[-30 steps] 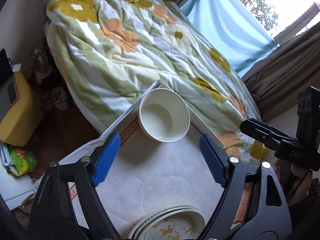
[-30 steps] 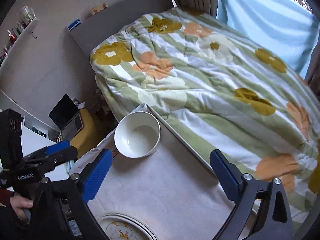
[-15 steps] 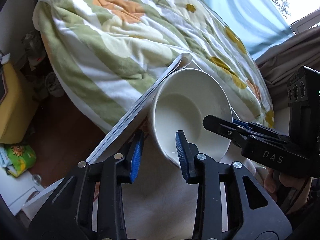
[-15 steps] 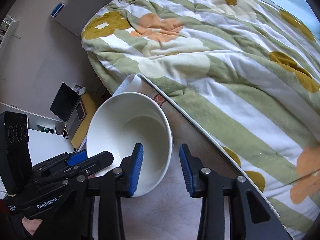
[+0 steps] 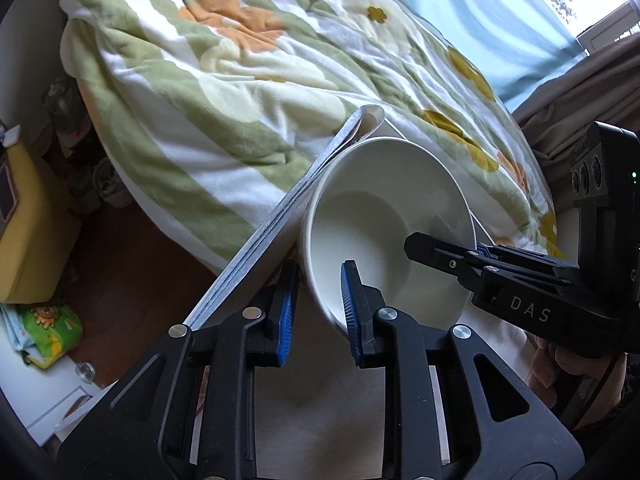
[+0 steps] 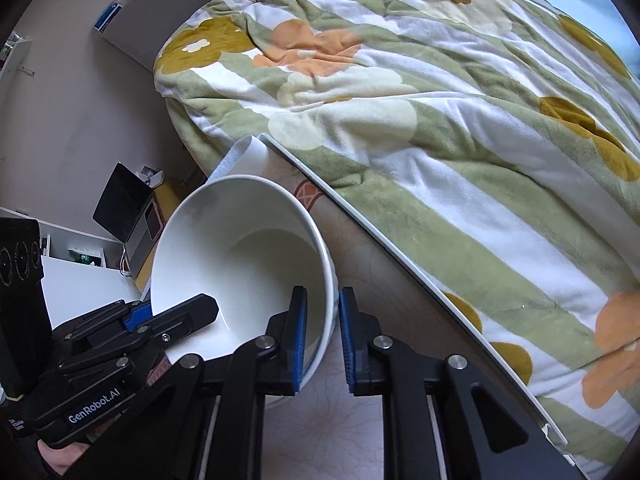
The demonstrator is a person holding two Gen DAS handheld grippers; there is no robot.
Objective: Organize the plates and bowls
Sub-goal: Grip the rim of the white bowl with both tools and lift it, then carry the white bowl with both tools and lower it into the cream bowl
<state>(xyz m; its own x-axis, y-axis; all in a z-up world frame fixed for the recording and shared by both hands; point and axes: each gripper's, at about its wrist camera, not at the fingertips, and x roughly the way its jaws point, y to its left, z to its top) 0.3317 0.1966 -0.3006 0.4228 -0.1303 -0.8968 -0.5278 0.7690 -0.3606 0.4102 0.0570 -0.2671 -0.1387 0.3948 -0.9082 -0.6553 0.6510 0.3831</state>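
L gripper [image 5: 319, 312] closing on bowl [image 5: 384, 224] near rim; R gripper [image 6: 323, 344] pinching opposite rim. Bowl tilted on table [image 6: 384, 288], maybe lifted.

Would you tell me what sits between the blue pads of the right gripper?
The white bowl's rim wall sits between the right gripper's pads, one pad inside, one outside; the right wrist view shows it.

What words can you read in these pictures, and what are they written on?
"DAS": on the right gripper, seen from the left wrist camera.
"GenRobot.AI": on the left gripper, seen from the right wrist camera.
The white bowl has no writing.
The small things on the far shelf are too blurred to read.
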